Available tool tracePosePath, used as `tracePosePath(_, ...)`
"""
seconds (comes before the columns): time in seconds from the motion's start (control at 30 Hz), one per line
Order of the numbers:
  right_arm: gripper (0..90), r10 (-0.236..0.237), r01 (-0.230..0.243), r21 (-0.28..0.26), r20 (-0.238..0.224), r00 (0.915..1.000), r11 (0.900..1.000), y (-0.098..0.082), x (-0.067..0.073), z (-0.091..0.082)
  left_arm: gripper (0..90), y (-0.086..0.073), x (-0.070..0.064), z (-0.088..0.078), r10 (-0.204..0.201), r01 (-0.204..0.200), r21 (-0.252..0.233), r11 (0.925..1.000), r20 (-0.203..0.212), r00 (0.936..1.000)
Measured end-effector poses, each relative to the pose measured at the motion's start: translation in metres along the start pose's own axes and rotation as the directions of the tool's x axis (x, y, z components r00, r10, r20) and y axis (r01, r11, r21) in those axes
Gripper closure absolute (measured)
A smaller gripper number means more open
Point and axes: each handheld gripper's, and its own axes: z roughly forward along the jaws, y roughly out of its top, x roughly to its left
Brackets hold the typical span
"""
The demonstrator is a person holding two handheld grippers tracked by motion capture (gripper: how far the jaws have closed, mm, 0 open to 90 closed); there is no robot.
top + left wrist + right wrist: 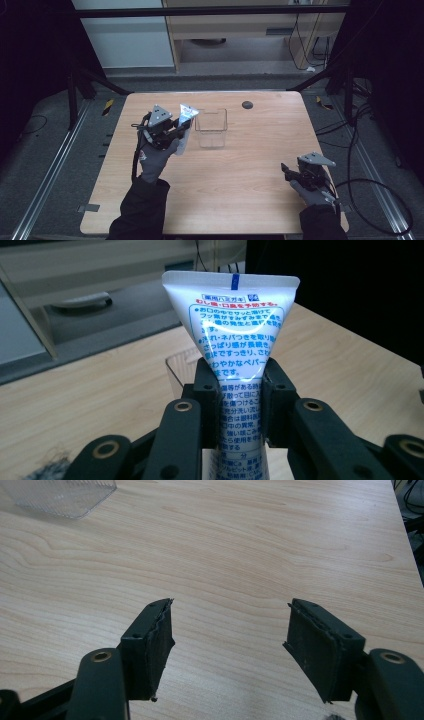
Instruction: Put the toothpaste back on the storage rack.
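The left tool (239, 405) is clamped on a white tube (235, 325), lifted off the worktop (250, 165) with its flat crimped end up, just left of a clear box (211, 128). The gloved left hand (154, 161) tilts forward. The right tool (229, 650), jaws wide and holding nothing, hovers low near the worktop's right corner.

The white tube (235, 335) carries Japanese print: a blue boxed heading w/ 薬用ハミガキ, a red line below reading むし歯・口臭を予防する, then blue small-print paragraphs too fine to read in full, plus a blue tick mark at its crimped end.
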Motion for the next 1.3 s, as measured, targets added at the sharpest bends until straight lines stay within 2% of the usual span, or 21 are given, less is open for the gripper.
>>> tracePosePath(0.2, 34.3, -0.003, 0.003, -0.002, -0.003, 1.0000, 1.000, 0.000, 0.002, 0.001, 73.0, 0.010, 0.004, 0.010, -0.027, 0.026, -0.052, 0.9983, -0.013, 0.9996)
tracePosePath(0.3, 34.2, -0.007, 0.007, -0.004, -0.002, 1.0000, 1.000, 0.000, 0.002, 0.001, 73.0, 0.015, 0.004, 0.025, -0.030, 0.030, -0.052, 0.9982, -0.010, 0.9995)
tracePosePath(0.4, 34.1, -0.004, 0.004, -0.005, -0.004, 1.0000, 1.000, 0.000, 0.001, 0.000, 73.0, 0.016, 0.005, 0.033, -0.042, 0.042, -0.056, 0.9975, -0.002, 0.9991)
tracePosePath(0.53, 34.1, -0.002, 0.002, -0.003, -0.007, 1.0000, 1.000, -0.001, 0.001, 0.001, 73.0, 0.020, 0.008, 0.049, -0.073, 0.072, -0.084, 0.9939, -0.002, 0.9974)
tracePosePath(0.87, 34.1, 0.001, -0.001, -0.004, -0.008, 1.0000, 1.000, -0.001, -0.001, 0.002, 72.9, 0.027, 0.012, 0.069, -0.111, 0.107, -0.150, 0.9830, -0.019, 0.9937)
tracePosePath(1.1, 34.1, 0.000, 0.000, -0.007, -0.010, 1.0000, 1.000, -0.001, 0.000, 0.002, 72.9, 0.032, 0.017, 0.080, -0.139, 0.135, -0.169, 0.9764, -0.013, 0.9903)
tracePosePath(1.3, 34.2, 0.007, -0.007, -0.007, -0.013, 0.9999, 1.000, -0.001, -0.001, 0.002, 72.9, 0.035, 0.017, 0.092, -0.140, 0.135, -0.167, 0.9767, -0.014, 0.9901)
